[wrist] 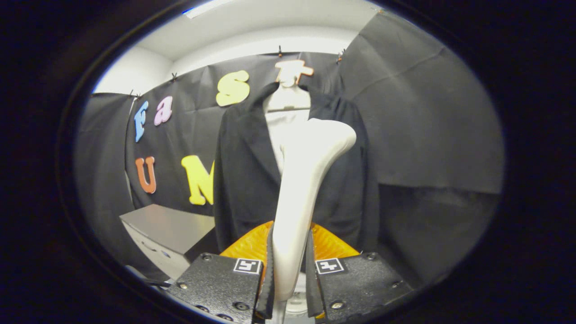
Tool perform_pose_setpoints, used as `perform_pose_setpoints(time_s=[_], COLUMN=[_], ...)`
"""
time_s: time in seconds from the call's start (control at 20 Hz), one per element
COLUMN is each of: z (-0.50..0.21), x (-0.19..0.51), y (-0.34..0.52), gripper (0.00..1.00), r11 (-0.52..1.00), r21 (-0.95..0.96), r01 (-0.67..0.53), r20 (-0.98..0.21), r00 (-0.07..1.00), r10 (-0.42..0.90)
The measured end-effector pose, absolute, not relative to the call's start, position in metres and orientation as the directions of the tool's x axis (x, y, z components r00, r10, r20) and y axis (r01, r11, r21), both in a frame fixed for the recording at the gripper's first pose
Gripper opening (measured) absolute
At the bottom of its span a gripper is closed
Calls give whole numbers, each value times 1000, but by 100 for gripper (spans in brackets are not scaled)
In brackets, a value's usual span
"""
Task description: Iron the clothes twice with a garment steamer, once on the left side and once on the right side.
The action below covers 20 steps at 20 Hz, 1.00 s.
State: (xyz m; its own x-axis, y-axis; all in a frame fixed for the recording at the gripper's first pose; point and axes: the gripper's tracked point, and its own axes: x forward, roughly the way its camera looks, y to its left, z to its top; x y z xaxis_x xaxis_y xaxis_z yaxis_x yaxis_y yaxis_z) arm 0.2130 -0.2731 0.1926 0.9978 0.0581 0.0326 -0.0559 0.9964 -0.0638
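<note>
Gripper [289,265] jaws clamped on one white garment steamer [302,180], handle between both fingers at lower centre, head rising mid-frame. One dark jacket [245,180] hangs just beyond. One grey cabinet [168,231] lower left.

My one camera rides on gripper [289,270]; looks forward along fingers, tipped up; black jacket [245,180] hangs near ahead.
</note>
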Motion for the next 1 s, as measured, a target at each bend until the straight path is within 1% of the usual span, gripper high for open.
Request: perform_pose_setpoints(time_s=[0.35,0.7,1.0], z=[284,309,293], x=[261,305,329], y=[-289,-284,-290], gripper=[31,31,31], r11=[993,993,997], r21=[-110,-99,-48], r01=[-47,-64,-61], r20=[183,253,217], r00=[981,964,974], r10=[66,87,70])
